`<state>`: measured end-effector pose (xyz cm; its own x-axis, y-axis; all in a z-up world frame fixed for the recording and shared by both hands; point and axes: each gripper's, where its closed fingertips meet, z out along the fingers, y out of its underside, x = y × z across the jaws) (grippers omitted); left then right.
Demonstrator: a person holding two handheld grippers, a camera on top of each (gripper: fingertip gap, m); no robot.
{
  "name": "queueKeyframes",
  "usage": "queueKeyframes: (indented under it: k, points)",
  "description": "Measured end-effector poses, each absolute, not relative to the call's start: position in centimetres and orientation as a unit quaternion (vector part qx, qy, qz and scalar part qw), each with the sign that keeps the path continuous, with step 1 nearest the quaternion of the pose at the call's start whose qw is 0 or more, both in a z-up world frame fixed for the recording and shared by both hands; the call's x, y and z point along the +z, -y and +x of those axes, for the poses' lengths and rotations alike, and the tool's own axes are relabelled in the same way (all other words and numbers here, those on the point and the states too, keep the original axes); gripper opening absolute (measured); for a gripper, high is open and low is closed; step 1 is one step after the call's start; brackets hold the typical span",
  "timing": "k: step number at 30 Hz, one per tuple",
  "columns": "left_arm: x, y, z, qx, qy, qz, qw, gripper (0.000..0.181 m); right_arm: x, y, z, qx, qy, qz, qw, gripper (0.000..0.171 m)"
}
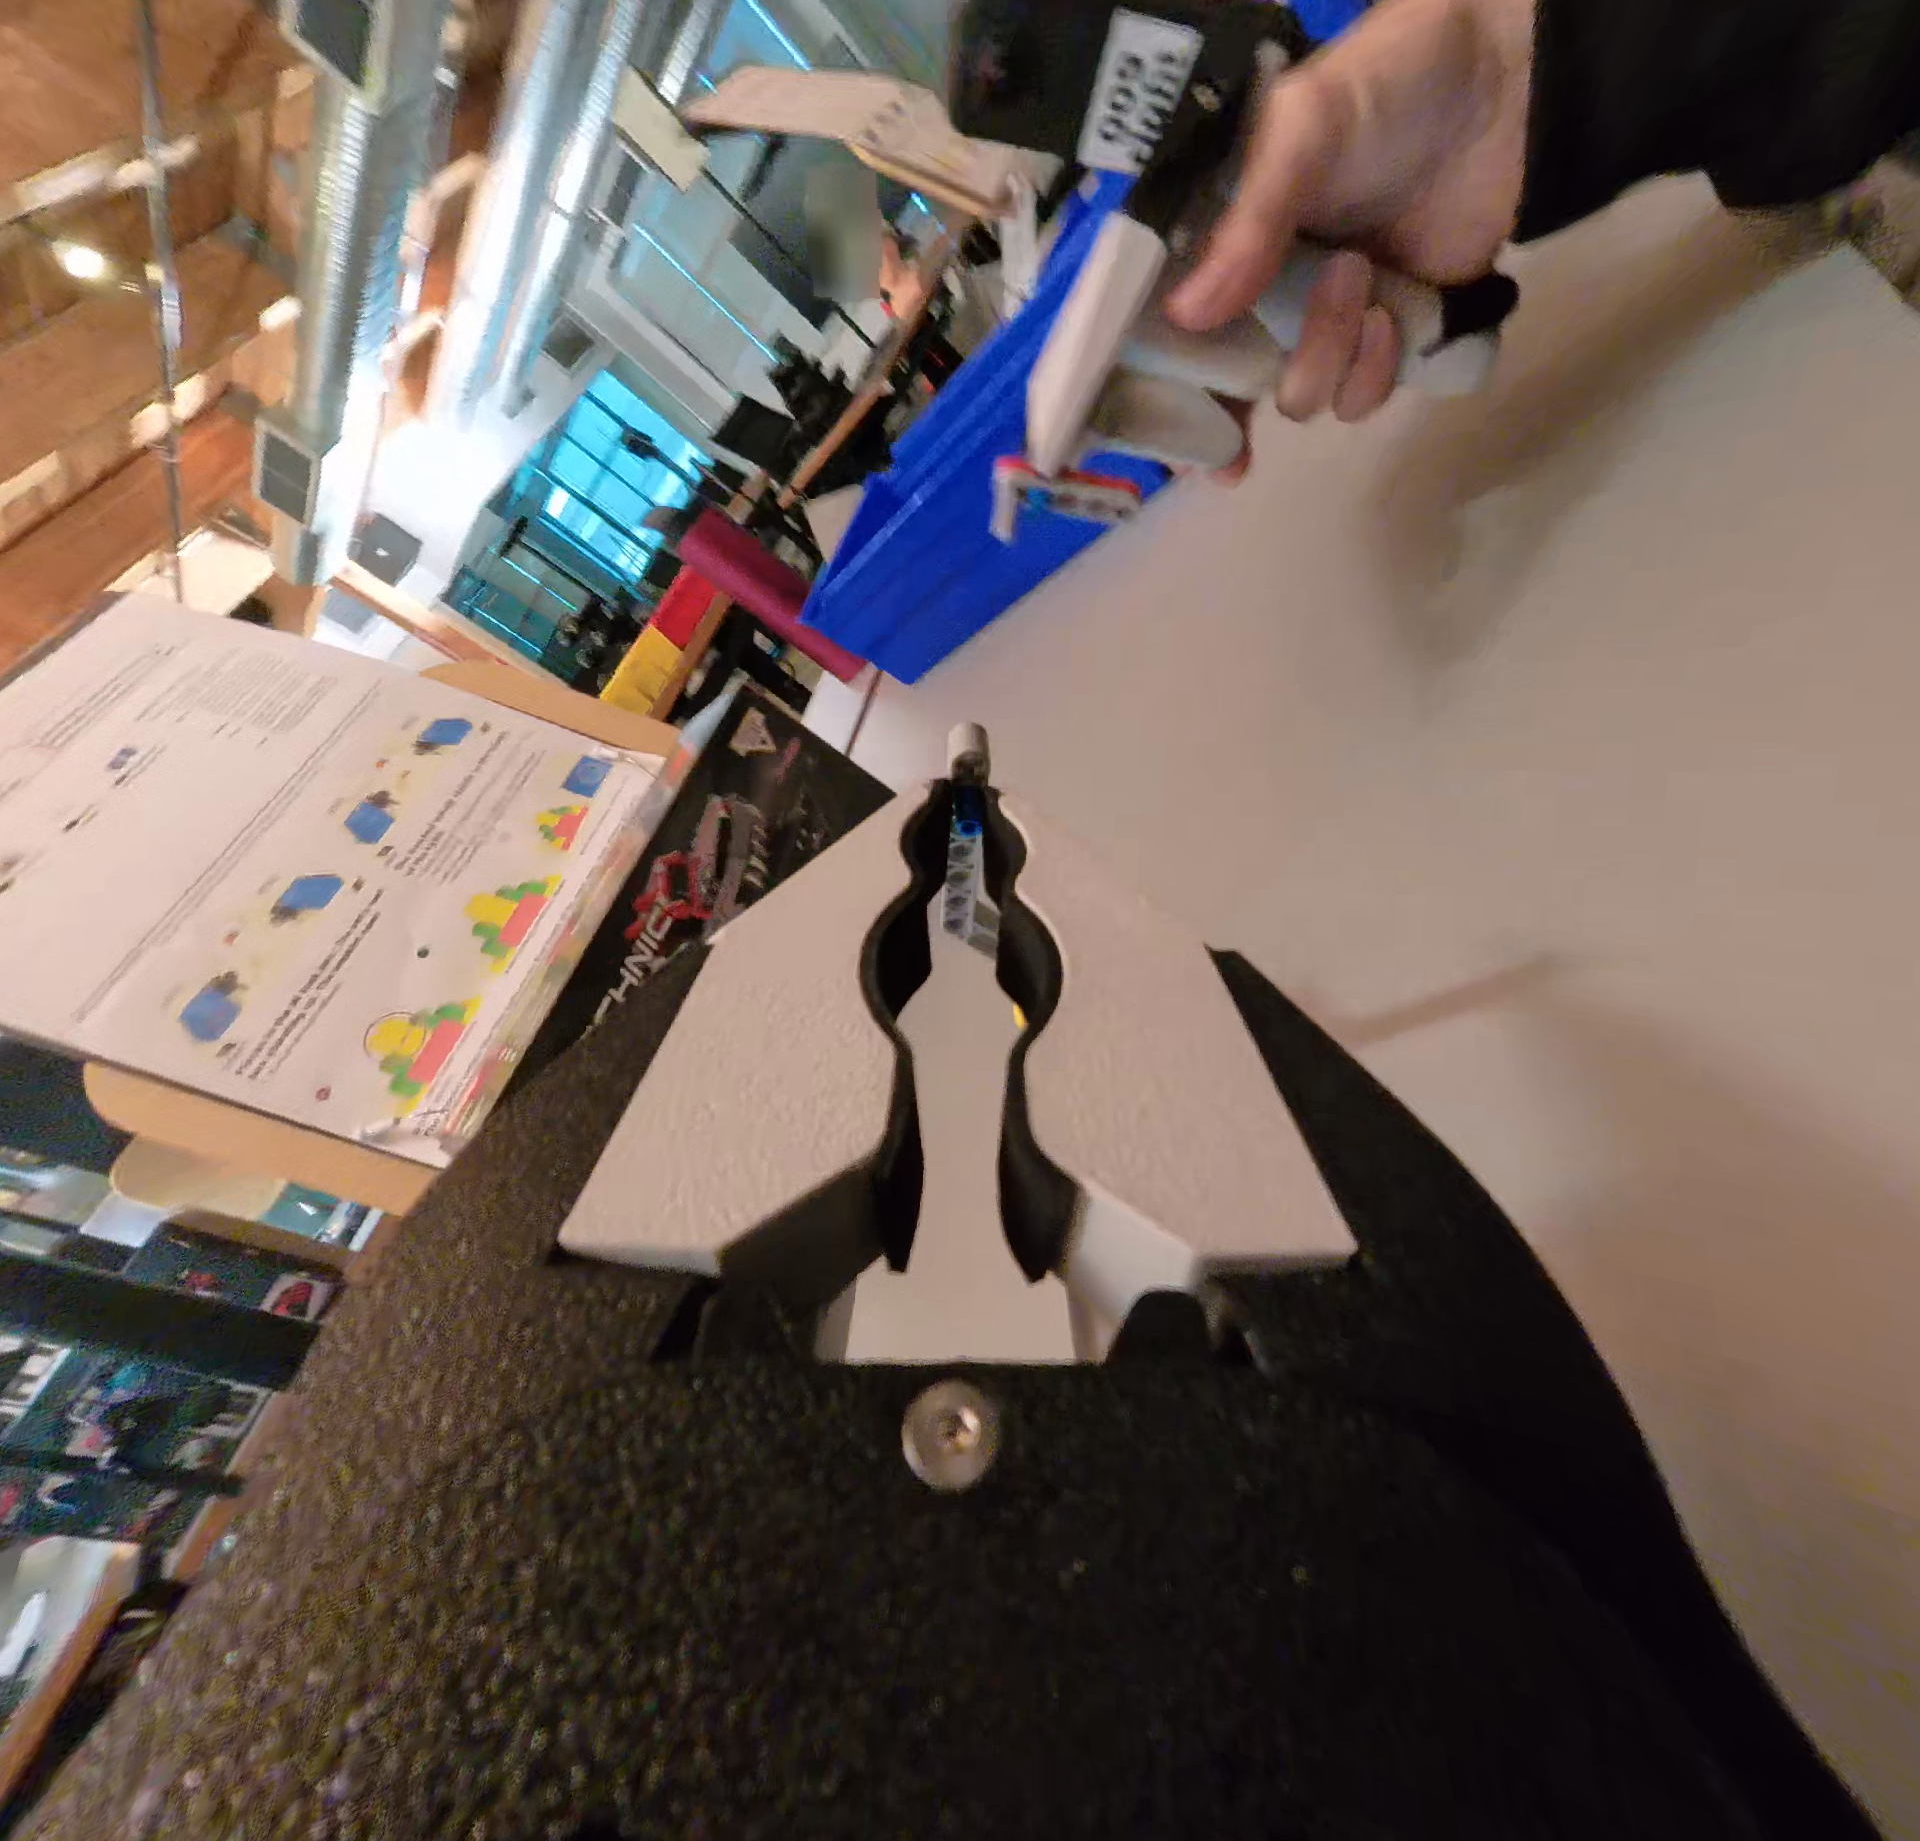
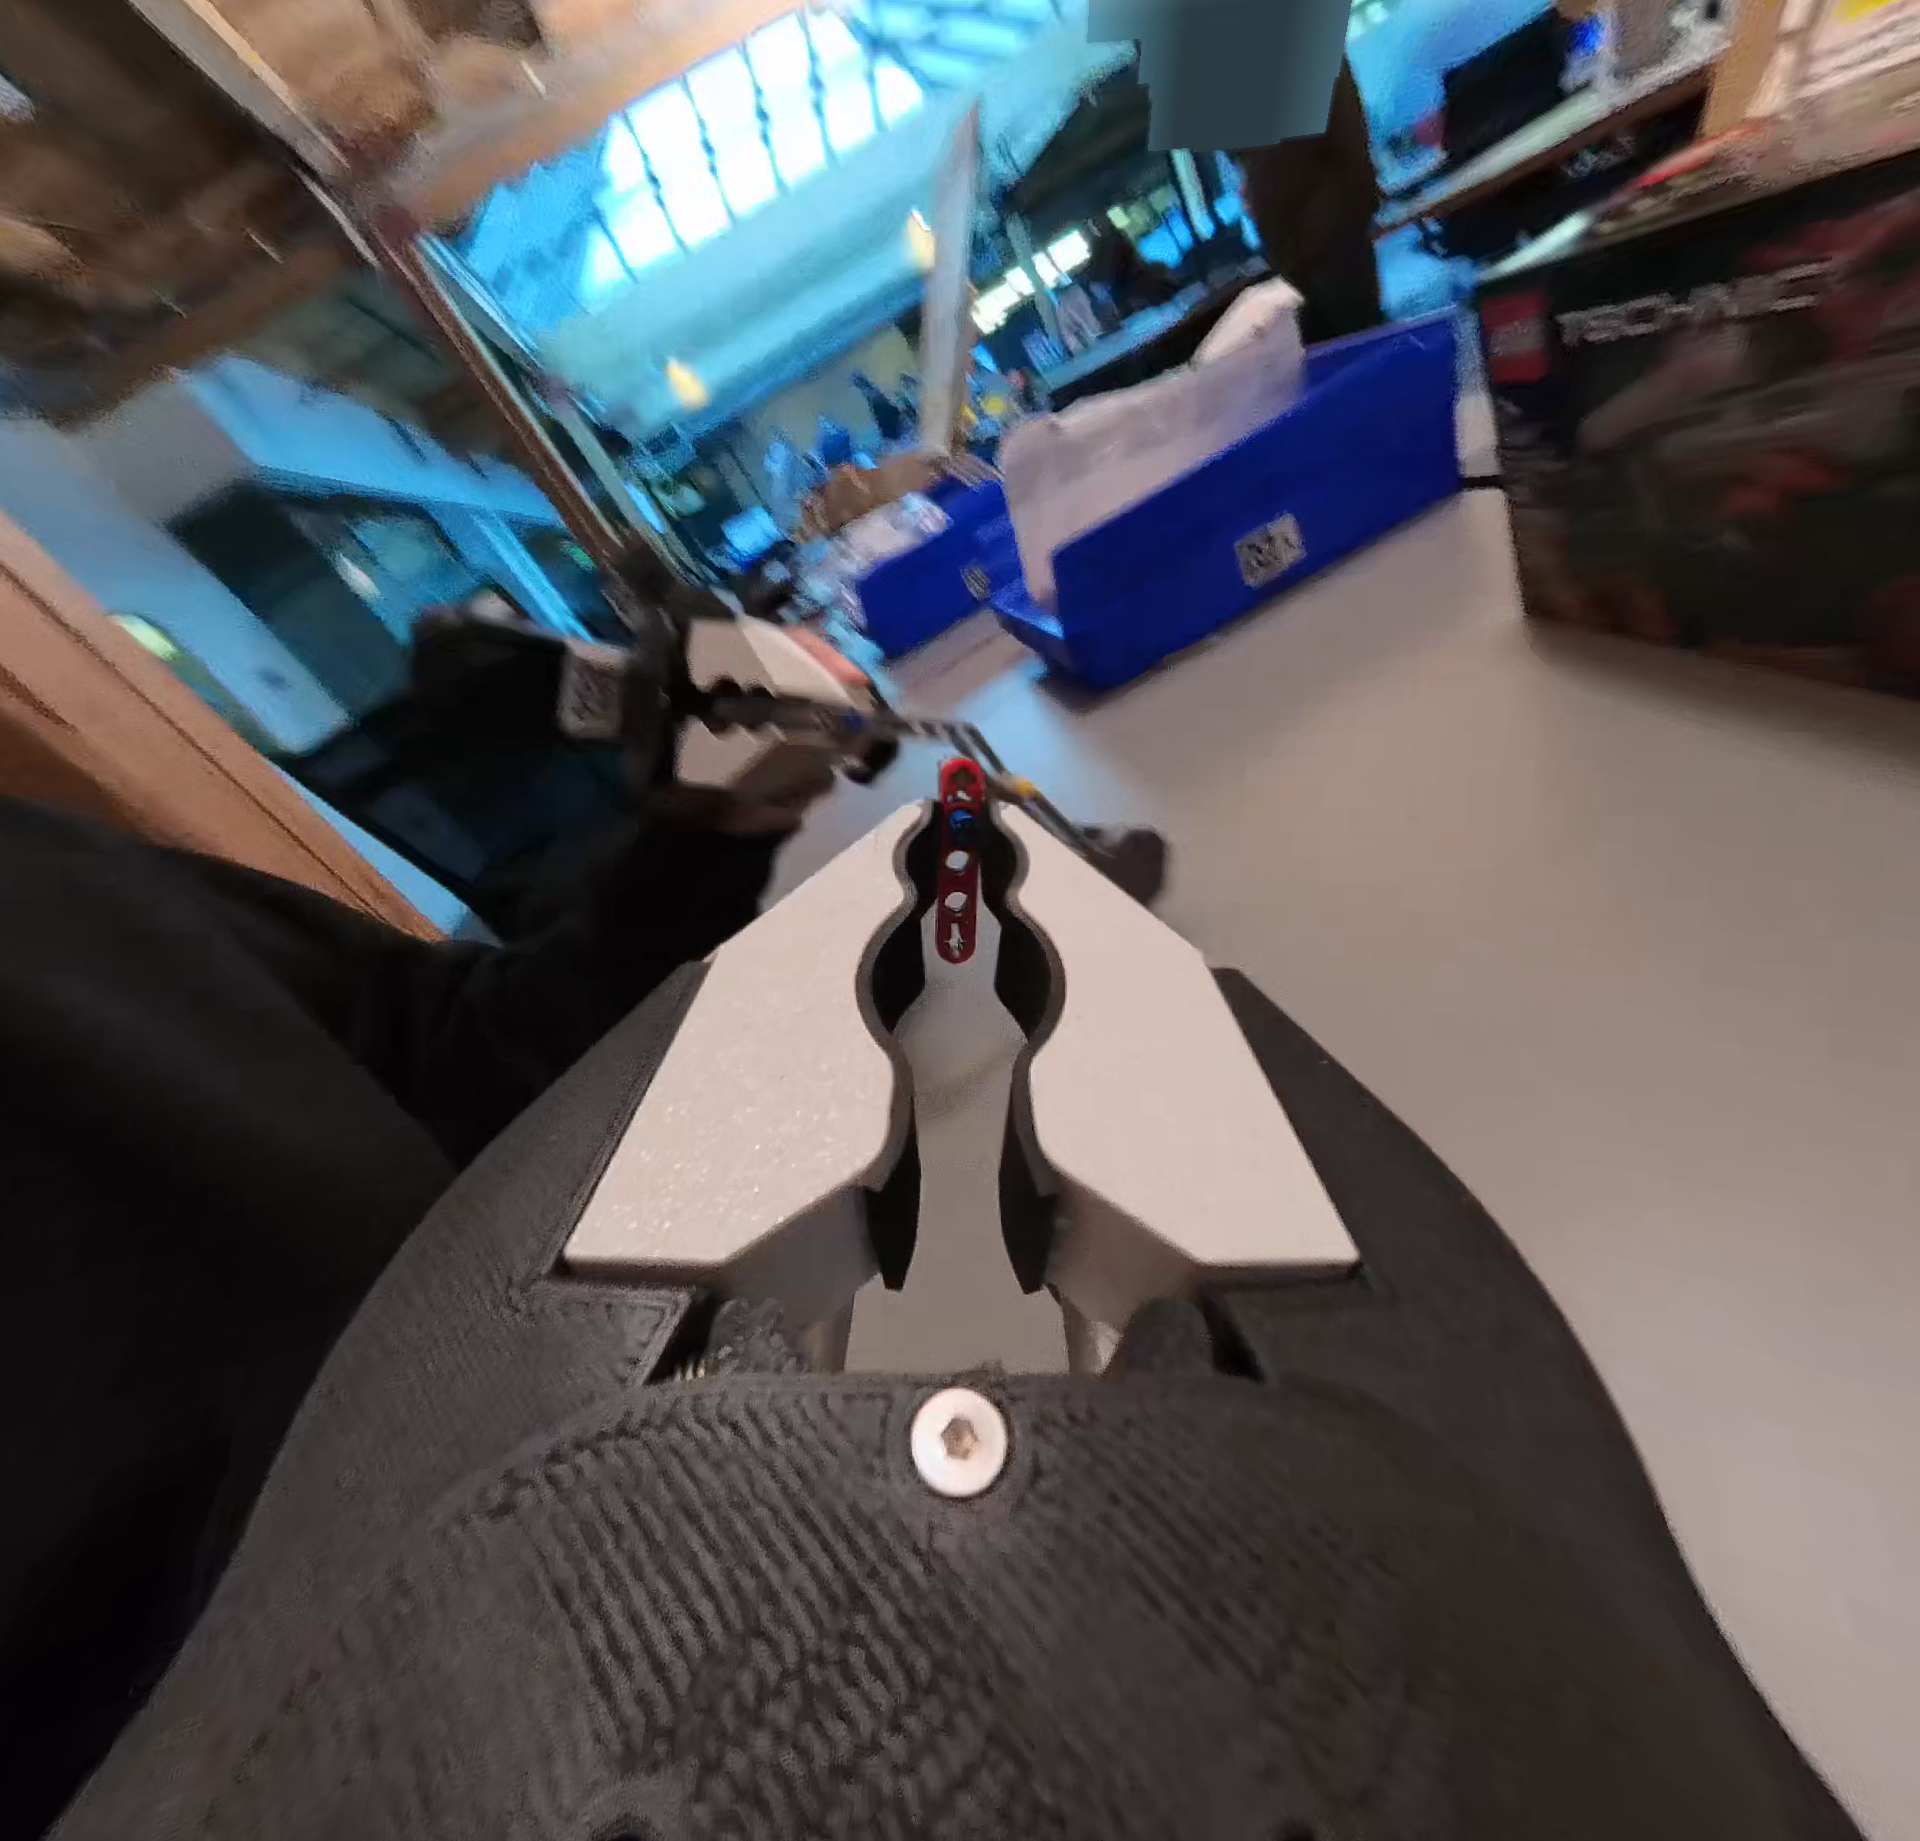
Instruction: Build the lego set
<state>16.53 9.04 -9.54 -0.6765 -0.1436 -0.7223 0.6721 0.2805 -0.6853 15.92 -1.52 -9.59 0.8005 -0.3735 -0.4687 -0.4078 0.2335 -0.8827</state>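
Nearest in each wrist view, the jaws are pinching a part at their tips. The left gripper (image 1: 966, 804) is holding a light grey perforated beam (image 1: 962, 887) with a blue pin and a pale stub beyond it. The right gripper (image 2: 961, 815) is holding a red perforated beam (image 2: 957, 872), also carrying a blue pin. Both are being held above the pale desk (image 1: 1455, 856), apart from each other. Judged step: bringing two sub-assemblies together. The next move is calling for pin-to-hole alignment, then a straight press. Farther off are lying one instruction sheet (image 1: 291, 856), one black set box (image 2: 1714, 461), and two blue bins (image 2: 1236, 534), the nearer holding clear bags.
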Motion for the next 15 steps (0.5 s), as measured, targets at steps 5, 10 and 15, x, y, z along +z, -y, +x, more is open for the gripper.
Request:
queueKeyframes:
  k: [5,10,15]
  points:
    - [-9.9,-7.8,16.4,-0.568,-0.711,0.189,0.37,0.003,-9.5,0.2,15.4,-0.005,-0.295,-0.635,0.714,0.006]
    - [-10.1,-7.9,17.6,-0.566,-0.708,0.162,0.39,0.003,-9.3,0.1,15.3,0.034,-0.292,-0.596,0.747,0.006]
    - [-10.5,-8.1,19.8,-0.559,-0.71,0.102,0.417,0.005,-9.1,-0.2,15.3,0.052,-0.298,-0.569,0.765,0.006]
